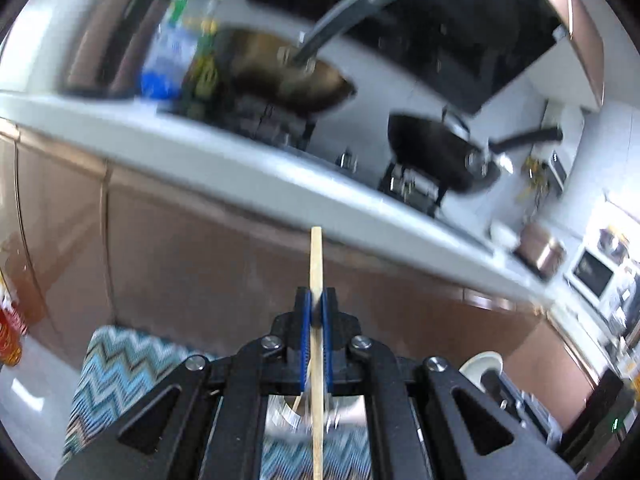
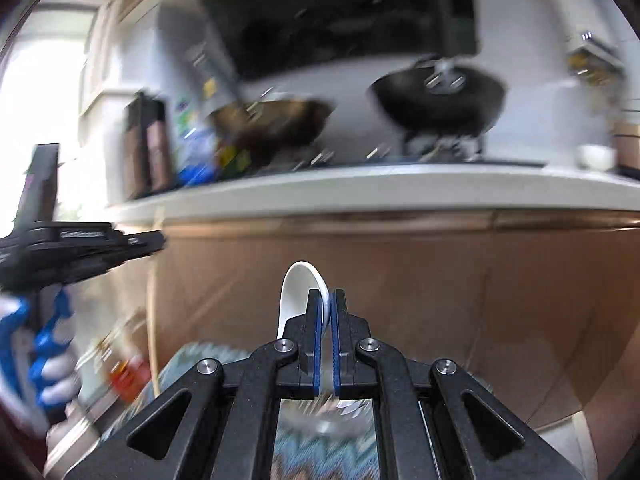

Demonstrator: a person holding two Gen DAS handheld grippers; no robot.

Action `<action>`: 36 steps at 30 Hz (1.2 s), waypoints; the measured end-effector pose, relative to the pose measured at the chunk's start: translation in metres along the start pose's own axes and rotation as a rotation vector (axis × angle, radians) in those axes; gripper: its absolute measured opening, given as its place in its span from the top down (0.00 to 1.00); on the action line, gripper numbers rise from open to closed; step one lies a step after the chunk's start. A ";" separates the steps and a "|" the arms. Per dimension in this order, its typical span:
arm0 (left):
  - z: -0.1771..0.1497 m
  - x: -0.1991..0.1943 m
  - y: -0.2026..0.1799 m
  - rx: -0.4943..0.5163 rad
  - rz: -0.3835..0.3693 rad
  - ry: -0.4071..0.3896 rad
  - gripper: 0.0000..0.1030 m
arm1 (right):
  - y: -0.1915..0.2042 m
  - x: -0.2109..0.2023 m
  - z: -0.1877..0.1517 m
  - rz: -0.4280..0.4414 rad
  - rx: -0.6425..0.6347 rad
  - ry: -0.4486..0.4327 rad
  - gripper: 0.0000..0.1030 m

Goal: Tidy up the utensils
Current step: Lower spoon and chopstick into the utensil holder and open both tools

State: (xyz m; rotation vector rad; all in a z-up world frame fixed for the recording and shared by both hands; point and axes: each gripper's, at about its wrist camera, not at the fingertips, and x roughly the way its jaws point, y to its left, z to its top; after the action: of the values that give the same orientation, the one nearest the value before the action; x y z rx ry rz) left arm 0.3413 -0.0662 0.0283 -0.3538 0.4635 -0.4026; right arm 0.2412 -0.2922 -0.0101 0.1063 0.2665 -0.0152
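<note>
Left gripper [image 1: 316,304]: jaws closed on a wooden chopstick [image 1: 316,256], blue pads pressing it from both sides.
Chopstick: stands upright betw. the pads, top end poking above the fingertips, lower end running down past the gripper body to the frame's bottom edge.
Right gripper [image 2: 326,304]: jaws closed on a white ceramic spoon [image 2: 300,288], gripped on its right-hand edge.
Spoon: bowl end sticks up and arcs left above the fingertips (rest of it hidden behind the left finger).
Behind both: brown cabinet fronts [image 1: 180,248] under a white countertop [image 1: 224,160], blurred.
On the counter: brass-coloured wok [image 1: 288,76] w/ long grey handle, black wok [image 1: 436,152] on the stove beside it, bottles [image 1: 176,52] at the wok's other side (labels unreadable).
Below grippers: zigzag-patterned cloth [image 1: 120,372], blue/white/brown; something pale and round lies on it, too blurred to name.
Right wrist view, left edge: the other gripper's black body, w/ a blue handle [image 2: 24,328] gripped by the person's hand [image 2: 56,376].
</note>
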 end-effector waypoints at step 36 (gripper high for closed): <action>-0.021 -0.034 -0.047 0.186 0.207 -0.307 0.66 | -0.008 -0.008 -0.018 -0.120 0.073 -0.102 0.77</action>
State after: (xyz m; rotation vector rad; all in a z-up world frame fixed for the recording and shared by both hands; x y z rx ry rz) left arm 0.2895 -0.0966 0.0420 -0.1798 0.1581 -0.1830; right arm 0.2287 -0.2982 -0.0263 0.1616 0.1704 -0.1493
